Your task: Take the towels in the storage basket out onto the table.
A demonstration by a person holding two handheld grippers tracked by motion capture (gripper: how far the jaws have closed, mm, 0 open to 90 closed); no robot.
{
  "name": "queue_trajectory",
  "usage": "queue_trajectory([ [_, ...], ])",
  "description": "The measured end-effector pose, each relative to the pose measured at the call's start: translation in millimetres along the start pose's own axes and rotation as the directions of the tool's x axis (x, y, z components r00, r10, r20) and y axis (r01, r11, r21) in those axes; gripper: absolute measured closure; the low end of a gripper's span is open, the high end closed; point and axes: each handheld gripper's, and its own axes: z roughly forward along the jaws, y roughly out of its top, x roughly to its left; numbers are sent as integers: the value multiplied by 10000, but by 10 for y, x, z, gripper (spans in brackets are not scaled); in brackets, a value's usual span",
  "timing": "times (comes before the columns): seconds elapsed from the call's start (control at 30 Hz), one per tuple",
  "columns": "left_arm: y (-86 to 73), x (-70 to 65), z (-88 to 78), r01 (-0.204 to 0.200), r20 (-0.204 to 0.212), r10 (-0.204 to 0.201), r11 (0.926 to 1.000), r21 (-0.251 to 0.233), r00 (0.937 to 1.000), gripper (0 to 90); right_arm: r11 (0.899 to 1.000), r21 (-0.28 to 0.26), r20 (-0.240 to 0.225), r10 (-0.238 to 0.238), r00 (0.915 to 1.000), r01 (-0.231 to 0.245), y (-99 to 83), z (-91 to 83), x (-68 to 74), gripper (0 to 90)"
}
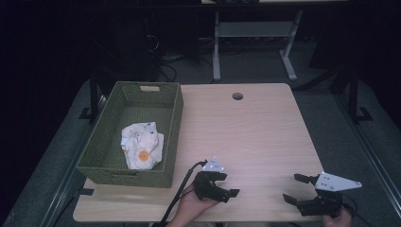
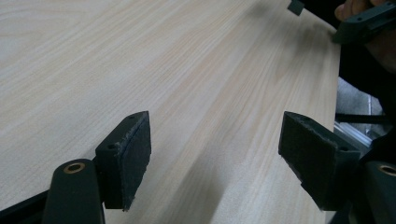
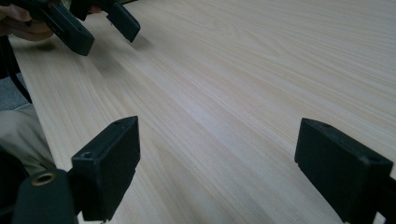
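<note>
A: Basket [image 1: 172, 113], green woven, left half of the high view on the bench [image 1: 255, 137]. Bundled cloth [image 1: 142, 144] lies inside, toward its near end, white with small print and an orange spot.

B: Cloth handling?

A: My guess: soft, light, limp, nothing fragile. It'll sag and may snag on the weave. Pinch a raised fold at the top of the bundle, not a flat edge.

B: Claws?

A: Left claw [image 1: 226, 185] lower centre of the high view, held in a hand, jaws spread wide, holding nothing. It's right of the basket, near it but apart. Right claw [image 1: 294, 188] lower right, also spread and empty, well apart from the cloth.

B: View differences?

A: High view gives the basket and cloth. Left gripper view: left claw [image 2: 215, 161] over bare wood grain, pads [image 2: 135, 156] clearly parted, the other claw at upper right. Right gripper view: right claw [image 3: 217, 170] over bare wood too, left one at upper left, and the pad gap reads far better than from above.
</note>
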Motion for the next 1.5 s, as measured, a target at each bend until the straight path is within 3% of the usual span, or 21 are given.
queue_trajectory([
  [0.3, 46, -8, -14, -201, -24, 202, 9994, 290, 9998, 246, 10000, 22, 7, 4, 10000, -4, 4, 14, 16, 138],
  [0.43, 149, 26, -73, -307, -126, 311, 9989, 344, 9994, 242, 10000, 78, 1, -21, 10000, 21, 10, 29, 42, 138],
  [0.53, 256, 80, -109, -487, -422, 513, 9969, 617, 9978, 242, 10000, 87, 35, -44, 10000, 44, 14, 39, 43, 138],
  [0.63, 372, 138, -134, -566, -439, 605, 9948, 841, 9972, 262, 10000, 76, -3, -43, 10000, 43, 14, 35, 43, 138],
  [0.73, 488, 193, -141, -796, -403, 860, 9869, 1404, 9955, 276, 10000, 31, 5, -16, 10000, 16, 13, 26, 45, 138],
  [0.97, 726, 281, -196, -1083, -542, 1188, 9798, 1679, 9914, 269, 9999, -14, -58, -99, 9999, 99, 19, 17, 45, 138],
  [1.07, 811, 325, -241, -1325, -574, 1465, 9712, 1981, 9875, 269, 9999, -15, -41, -145, 9999, 145, 21, 13, 43, 138],
  [1.13, 860, 346, -267, -1300, -575, 1440, 9714, 1986, 9879, 269, 9999, 11, -70, -120, 9999, 120, 23, 11, 47, 138],
  [1.17, 891, 371, -295, -1432, -589, 1594, 9657, 2168, 9855, 269, 9999, 7, -86, -151, 9998, 151, 24, 12, 47, 138],
  [1.27, 968, 454, -365, -1285, -597, 1441, 9687, 2123, 9878, 268, 9998, -48, -74, -198, 9998, 197, 27, 11, 44, 138],
  [1.43, 1071, 581, -488, -1290, -531, 1449, 9643, 2312, 9880, 259, 9998, -42, -101, -212, 9997, 211, 29, 13, 43, 138],
  [1.5, 1092, 625, -535, -1069, -390, 1179, 9707, 2153, 9923, 258, 9998, -37, -104, -219, 9997, 218, 30, 13, 44, 138],
])
